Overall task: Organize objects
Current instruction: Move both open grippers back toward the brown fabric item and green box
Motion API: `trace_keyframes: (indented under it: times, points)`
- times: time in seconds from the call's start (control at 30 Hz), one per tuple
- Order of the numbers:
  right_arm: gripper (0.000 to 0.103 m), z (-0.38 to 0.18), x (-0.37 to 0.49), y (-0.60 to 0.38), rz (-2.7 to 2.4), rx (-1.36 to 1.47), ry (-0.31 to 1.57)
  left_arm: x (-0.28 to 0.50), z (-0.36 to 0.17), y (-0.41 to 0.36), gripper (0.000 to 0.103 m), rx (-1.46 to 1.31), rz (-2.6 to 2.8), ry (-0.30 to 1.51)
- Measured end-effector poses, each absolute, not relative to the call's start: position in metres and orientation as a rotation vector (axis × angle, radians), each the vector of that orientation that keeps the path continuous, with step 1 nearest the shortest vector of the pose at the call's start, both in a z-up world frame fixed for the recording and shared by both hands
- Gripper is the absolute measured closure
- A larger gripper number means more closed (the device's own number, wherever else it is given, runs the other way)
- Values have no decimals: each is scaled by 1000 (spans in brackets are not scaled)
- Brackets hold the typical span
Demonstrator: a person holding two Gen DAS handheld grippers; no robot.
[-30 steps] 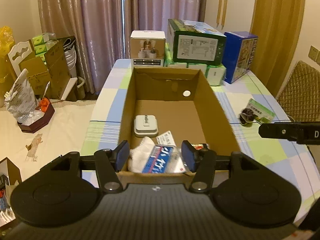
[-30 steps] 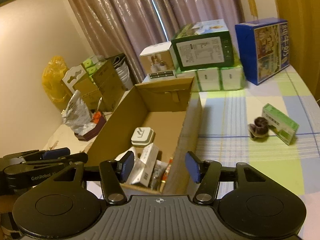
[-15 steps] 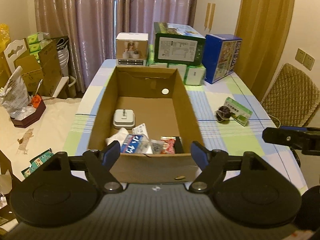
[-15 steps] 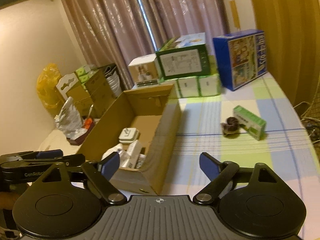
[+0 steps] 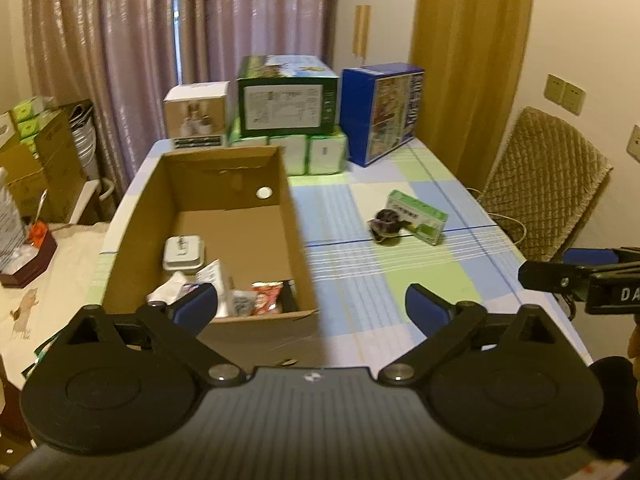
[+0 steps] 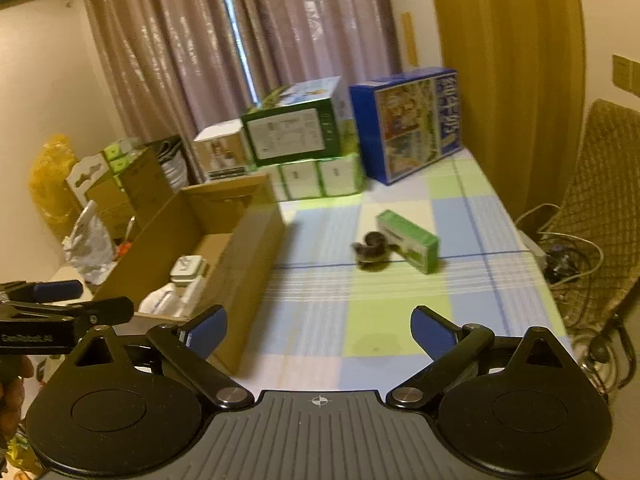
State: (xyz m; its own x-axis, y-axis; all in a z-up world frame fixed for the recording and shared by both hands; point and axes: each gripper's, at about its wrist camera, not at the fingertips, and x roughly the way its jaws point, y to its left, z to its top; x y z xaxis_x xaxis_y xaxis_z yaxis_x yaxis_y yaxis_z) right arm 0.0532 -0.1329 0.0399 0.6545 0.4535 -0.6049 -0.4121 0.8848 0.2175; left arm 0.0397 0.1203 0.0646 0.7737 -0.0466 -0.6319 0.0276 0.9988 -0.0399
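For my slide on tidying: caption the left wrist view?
Open left gripper faces cardboard box; green carton waits on the table.

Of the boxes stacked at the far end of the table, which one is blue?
The tall blue box standing rightmost in the row, beside the dark green box that sits on the pale green packs; the white box is leftmost.

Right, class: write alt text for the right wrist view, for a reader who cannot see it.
An open right gripper hangs empty over a checked tablecloth, facing a small green box with a dark object beside it. A cardboard box holding several items sits to the left; larger boxes are stacked at the table's far end.
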Motion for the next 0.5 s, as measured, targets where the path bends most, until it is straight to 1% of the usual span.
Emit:
trace_keyframes:
  times: [0.23, 0.5]
  points:
    - [5, 35, 64, -162, 433, 76, 708, 58, 63, 91, 1, -4, -87, 695]
    - [4, 22, 90, -192, 386, 61, 716, 92, 51, 59, 1, 11, -125, 723]
